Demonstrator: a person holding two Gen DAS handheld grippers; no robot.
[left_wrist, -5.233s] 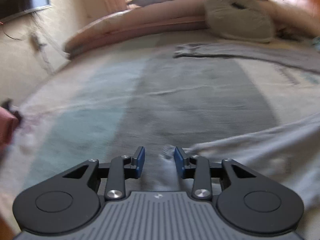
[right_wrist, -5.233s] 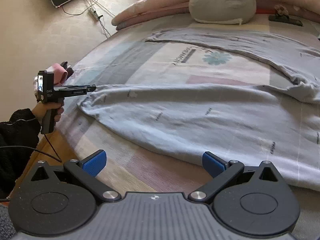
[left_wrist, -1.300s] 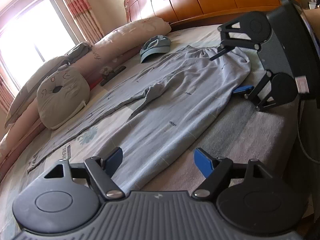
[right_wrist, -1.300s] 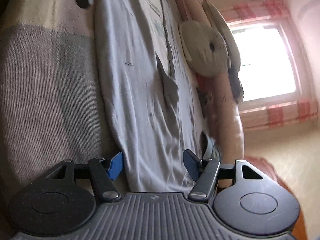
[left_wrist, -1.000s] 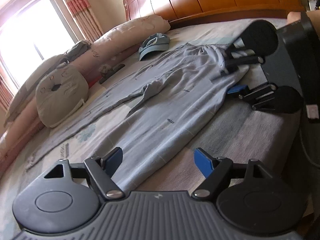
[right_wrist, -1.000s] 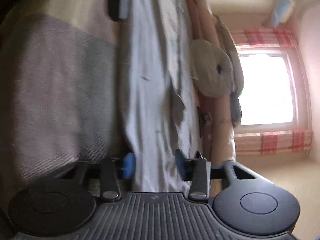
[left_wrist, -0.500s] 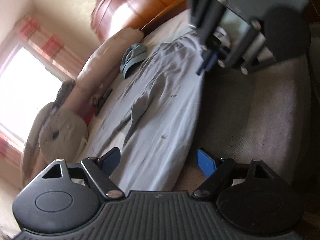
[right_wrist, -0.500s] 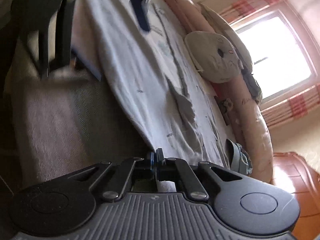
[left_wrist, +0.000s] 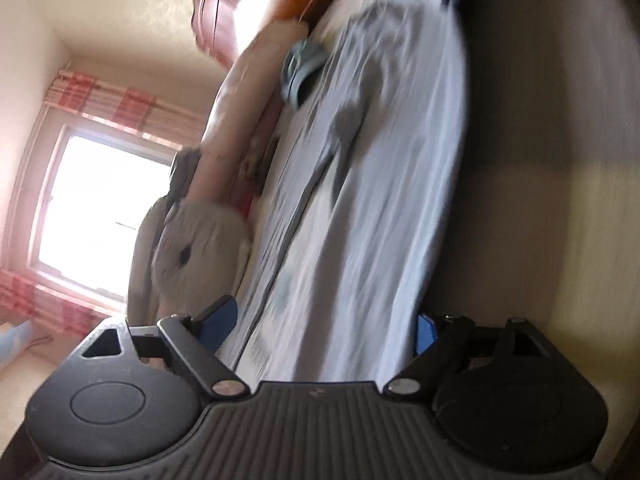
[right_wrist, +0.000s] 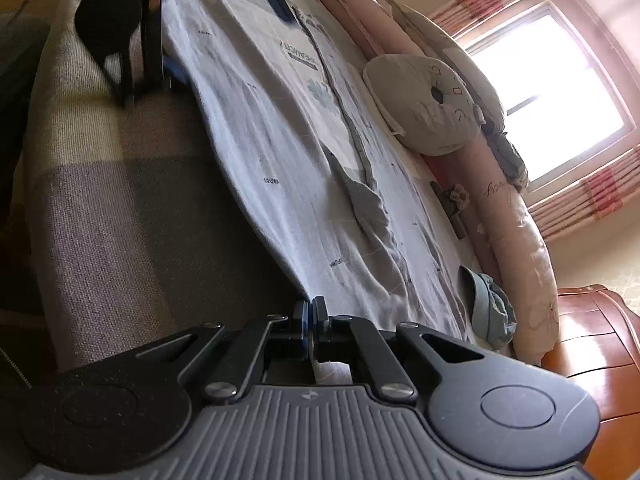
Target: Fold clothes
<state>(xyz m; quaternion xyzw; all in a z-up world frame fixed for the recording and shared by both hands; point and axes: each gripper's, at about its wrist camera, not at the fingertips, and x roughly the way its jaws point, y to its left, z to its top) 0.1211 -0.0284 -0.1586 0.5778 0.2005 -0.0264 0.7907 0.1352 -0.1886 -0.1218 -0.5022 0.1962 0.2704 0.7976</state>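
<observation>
Your right gripper (right_wrist: 311,322) is clamped on the near hem of the trousers (right_wrist: 280,152): pads pressed together with a fold of the thin light-grey cloth between them. Your left gripper (left_wrist: 324,326) has its jaws opening wide, blue pads either side of the trousers' other end, cloth between them but not pinched.

Trousers lie flat and long on the bed (right_wrist: 104,216), soft knit with small dark printed marks and shallow wrinkles, one leg partly over the other. The bedcover is coarse woven, in grey and beige blocks.

Beyond them: a round, plush grey cushion (right_wrist: 420,108) against a long pink bolster (right_wrist: 516,240), and a crumpled blue cap (right_wrist: 488,308) by the glossy wood headboard (right_wrist: 592,332).

Left view is motion-blurred, so cloth detail is lost there. In the right view, your left gripper is cut off at the top edge.
</observation>
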